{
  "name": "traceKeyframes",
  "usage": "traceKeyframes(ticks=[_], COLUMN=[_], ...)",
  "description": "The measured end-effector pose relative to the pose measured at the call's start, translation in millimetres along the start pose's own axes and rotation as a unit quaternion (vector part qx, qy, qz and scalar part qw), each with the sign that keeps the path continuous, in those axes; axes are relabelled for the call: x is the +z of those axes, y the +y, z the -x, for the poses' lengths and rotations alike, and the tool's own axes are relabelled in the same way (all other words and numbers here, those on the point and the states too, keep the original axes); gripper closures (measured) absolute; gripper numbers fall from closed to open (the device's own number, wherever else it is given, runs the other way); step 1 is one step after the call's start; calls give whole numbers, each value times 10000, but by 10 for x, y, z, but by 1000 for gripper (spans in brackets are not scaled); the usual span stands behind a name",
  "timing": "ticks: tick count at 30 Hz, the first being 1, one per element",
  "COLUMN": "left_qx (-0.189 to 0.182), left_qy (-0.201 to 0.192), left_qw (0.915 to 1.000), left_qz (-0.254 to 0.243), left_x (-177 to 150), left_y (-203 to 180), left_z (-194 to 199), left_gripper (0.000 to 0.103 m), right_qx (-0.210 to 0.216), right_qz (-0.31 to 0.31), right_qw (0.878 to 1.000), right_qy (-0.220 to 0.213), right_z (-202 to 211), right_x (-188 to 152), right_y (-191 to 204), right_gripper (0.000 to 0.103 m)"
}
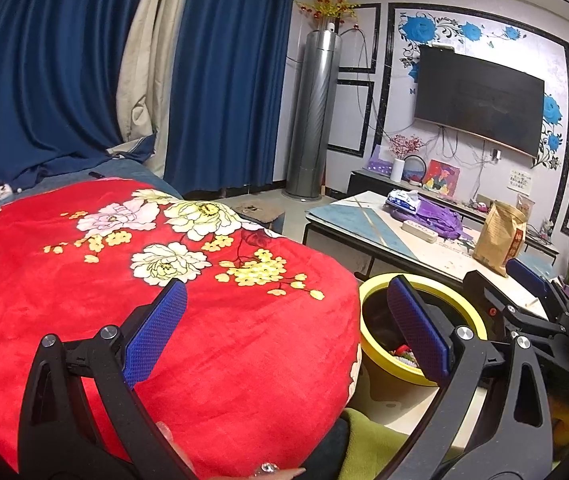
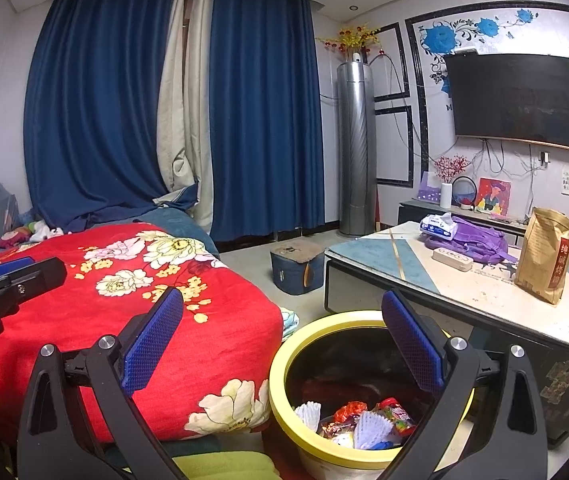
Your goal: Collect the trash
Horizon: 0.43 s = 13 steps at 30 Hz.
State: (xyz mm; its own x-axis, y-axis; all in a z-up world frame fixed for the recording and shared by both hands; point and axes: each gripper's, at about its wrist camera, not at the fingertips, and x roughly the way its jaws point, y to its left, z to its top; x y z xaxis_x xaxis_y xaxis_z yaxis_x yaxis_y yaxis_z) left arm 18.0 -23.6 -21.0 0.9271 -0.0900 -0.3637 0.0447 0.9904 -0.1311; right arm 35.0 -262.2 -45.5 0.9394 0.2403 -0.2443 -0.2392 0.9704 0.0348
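Observation:
A yellow-rimmed trash bin [image 2: 280, 392] stands on the floor between the red bed and the table. It holds several wrappers and white foam nets [image 2: 364, 420]. My right gripper [image 2: 282, 340] is open and empty, held above the bin's left rim. My left gripper [image 1: 284, 324] is open and empty over the edge of the red flowered blanket [image 1: 164, 300]. The bin also shows in the left wrist view [image 1: 368, 344]. The right gripper shows at the right of the left wrist view [image 1: 524, 300]. The left gripper shows at the left of the right wrist view [image 2: 12, 280].
A low table [image 2: 464, 284] at the right carries a brown paper bag [image 2: 544, 256], a power strip [image 2: 452, 259], a purple bag [image 2: 480, 240] and a tissue pack [image 2: 438, 226]. A blue stool [image 2: 296, 268] stands on the floor. Blue curtains, a tower air conditioner and a wall TV are behind.

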Motion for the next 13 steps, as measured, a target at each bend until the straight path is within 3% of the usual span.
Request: traceKeyframes(ticks=[3,5,9,11,12,13], left_qx=[112,254,1539,2640,3070,3418], left_qy=[99,310,634,770,839,880], left_qw=[9995,9973,9809,9547,9396,9256], left_qz=[292,620,1005,1136,1259,1365], left_x=[76,132,167,92,29,-36], left_y=[194,454,1358,2007,2293,2523], left_z=[24,41,248,517,660,790], left_gripper=[11,11,11,11,11,11], right_qx=[73,427,1309,2168,2399,2829], right_qz=[18,-2,33,142,197,337], right_qw=[9999,9987,9904,9723,9652,9498], right_qy=[140,262,451,862,1021,1291], right_z=[-82,-208,-503,-722,-780,-861], right_x=[79,200,472,576,589,580], right_y=[32,189,883,1595,1862,2285], right_gripper=[6,6,6,6,6,6])
